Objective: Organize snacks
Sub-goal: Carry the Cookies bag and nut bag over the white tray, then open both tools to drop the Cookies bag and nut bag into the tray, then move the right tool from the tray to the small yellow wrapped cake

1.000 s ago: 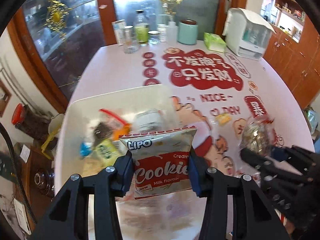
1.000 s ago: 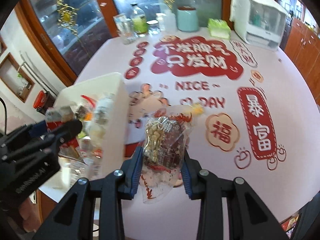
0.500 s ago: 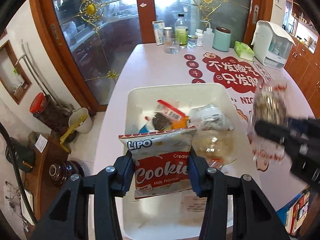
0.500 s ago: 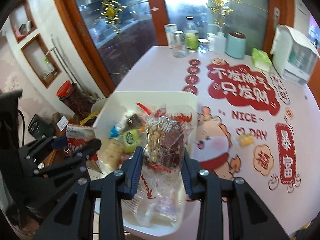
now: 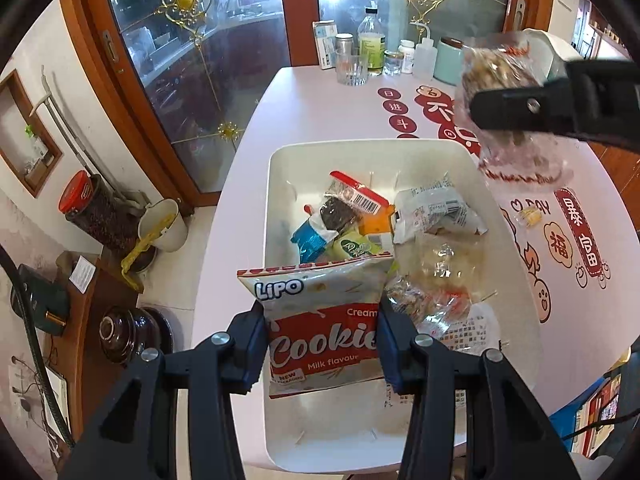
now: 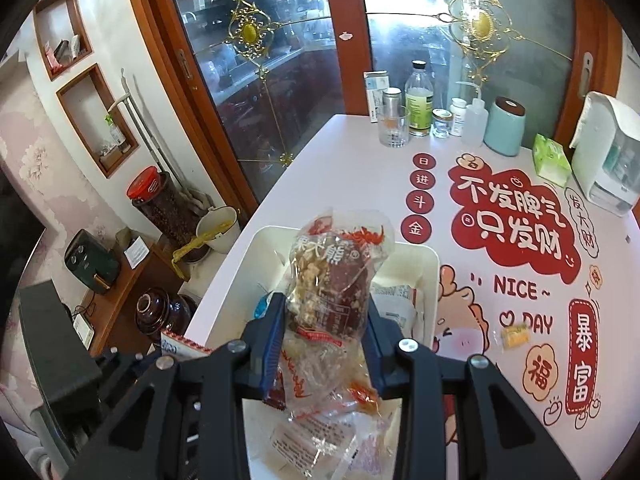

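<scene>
Left tongs (image 5: 322, 354) pinch glossy cookie pouch (image 5: 320, 320); right tongs (image 6: 325, 336) crinkly, seemingly nut-filled clear bag (image 6: 332, 280).

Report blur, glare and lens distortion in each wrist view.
Left wrist view: the cookie packet is sharp, the right gripper and its nut snack bag are smeared, and the white bin bows with the fisheye. Right wrist view: the nut bag is crisp, daylight glares on the glass doors, and black vignette fills the corners.

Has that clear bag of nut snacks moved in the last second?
Yes. The clear nut snack bag went from above the table's red lettering to over the white bin.
</scene>
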Available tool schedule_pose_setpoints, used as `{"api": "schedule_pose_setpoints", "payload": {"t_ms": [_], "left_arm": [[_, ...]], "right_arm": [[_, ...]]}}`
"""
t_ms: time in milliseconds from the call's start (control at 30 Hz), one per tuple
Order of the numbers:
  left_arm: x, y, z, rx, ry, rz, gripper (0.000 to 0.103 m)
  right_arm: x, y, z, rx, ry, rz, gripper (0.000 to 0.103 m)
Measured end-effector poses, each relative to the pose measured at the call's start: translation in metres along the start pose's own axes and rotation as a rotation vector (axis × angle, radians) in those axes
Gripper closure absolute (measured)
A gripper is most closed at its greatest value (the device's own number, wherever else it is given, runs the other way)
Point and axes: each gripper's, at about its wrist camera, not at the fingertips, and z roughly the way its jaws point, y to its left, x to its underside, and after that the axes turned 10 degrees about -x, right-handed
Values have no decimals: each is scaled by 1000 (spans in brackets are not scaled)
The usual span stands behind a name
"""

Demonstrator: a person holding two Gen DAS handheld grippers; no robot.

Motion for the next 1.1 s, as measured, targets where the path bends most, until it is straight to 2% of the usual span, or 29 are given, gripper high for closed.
{"api": "schedule_pose_setpoints", "payload": {"t_ms": [367, 400, 467, 533, 767, 1100], "left_arm": [[5, -3, 13, 8, 45, 15, 55], [6, -3, 14, 22, 54, 11, 52], [7, -4, 15, 26, 62, 8, 21], [9, -4, 15, 18, 59, 5, 16], [13, -5, 22, 25, 95, -1, 15], [12, -14, 19, 33, 89, 28, 15]], "right_arm": [[-9, 5, 22, 11, 43, -18, 67], [-10, 4, 24, 6, 51, -9, 67], [-10, 2, 27, -5, 66, 8, 64], [-7, 0, 29, -11, 78, 22, 61], [6, -6, 33, -8, 108, 45, 60], [22, -18, 28, 6, 126, 81, 60]]}}
